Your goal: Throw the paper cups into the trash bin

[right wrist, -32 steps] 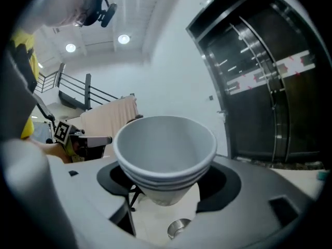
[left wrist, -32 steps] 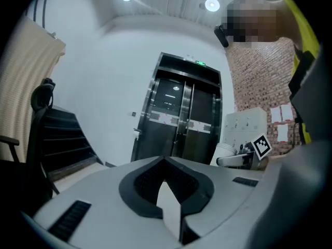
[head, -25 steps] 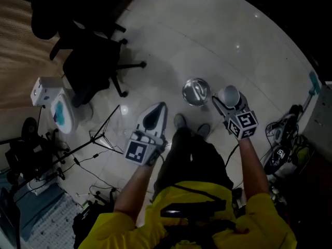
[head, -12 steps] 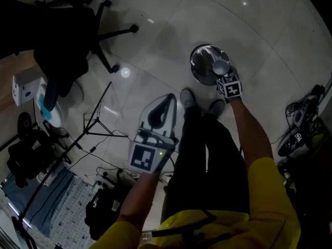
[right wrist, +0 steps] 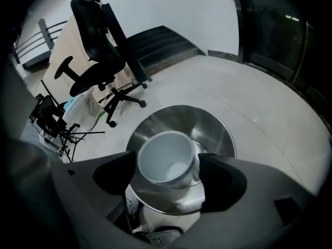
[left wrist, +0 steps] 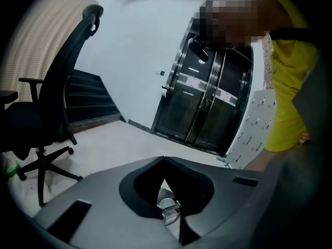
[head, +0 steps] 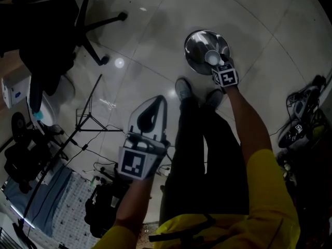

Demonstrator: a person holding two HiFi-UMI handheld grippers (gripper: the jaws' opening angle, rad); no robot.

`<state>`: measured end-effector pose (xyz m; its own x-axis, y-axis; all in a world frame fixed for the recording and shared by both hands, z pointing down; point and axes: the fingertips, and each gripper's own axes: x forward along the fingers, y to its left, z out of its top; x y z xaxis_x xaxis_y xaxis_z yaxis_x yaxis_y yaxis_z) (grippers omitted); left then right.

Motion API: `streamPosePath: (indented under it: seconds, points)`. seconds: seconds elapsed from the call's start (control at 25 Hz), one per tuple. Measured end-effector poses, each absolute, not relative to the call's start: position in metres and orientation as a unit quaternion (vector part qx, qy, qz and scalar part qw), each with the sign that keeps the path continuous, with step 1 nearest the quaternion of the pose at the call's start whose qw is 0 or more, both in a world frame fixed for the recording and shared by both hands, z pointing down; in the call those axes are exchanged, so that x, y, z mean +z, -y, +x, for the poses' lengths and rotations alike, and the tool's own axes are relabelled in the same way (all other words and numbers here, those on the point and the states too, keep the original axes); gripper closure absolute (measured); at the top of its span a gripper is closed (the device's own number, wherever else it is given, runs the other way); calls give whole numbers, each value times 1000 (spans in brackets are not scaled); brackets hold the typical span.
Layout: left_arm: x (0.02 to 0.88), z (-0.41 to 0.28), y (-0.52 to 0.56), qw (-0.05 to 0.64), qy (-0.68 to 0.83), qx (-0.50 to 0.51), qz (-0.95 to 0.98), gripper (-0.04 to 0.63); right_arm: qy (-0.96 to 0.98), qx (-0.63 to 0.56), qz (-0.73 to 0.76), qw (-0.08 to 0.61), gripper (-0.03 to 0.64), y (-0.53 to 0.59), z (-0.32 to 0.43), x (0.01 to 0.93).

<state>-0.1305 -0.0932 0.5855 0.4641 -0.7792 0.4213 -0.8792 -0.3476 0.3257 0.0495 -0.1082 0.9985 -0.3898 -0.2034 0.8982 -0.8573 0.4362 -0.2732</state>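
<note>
Now at release: right gripper [head: 220, 69] aimed steeply down, jaws just opened wide, no grip visible on white paper cup [right wrist: 167, 158] loose between them. Cup mouth-up, base toward open steel trash bin [head: 196, 38] straight below, by its near rim. Slightly blurred, undented. Left gripper [head: 162, 100] clenched empty, well apart.
</note>
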Motion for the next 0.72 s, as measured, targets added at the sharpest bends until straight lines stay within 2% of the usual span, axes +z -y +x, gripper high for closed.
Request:
streamPosePath:
  seconds: [0.04, 0.24, 0.4, 0.56, 0.68, 0.72]
  points:
    - [587, -132, 92, 261, 510, 97, 814, 592, 735, 391, 361, 419, 240, 106, 51, 1002]
    - [597, -138, 84, 261, 519, 101, 808, 592, 739, 381, 378, 407, 241, 106, 54, 1002]
    - [595, -140, 80, 263, 524, 97, 804, 592, 762, 356, 397, 368, 242, 122, 47, 943]
    - [566, -134, 84, 257, 519, 92, 810, 592, 792, 315, 418, 313, 374, 131, 44, 833]
    - [562, -127, 93, 242, 516, 81, 818, 592, 799, 299, 434, 288, 609, 136, 51, 774]
    - [568, -128, 94, 241, 519, 87, 816, 592, 804, 292, 437, 279, 612, 137, 48, 759]
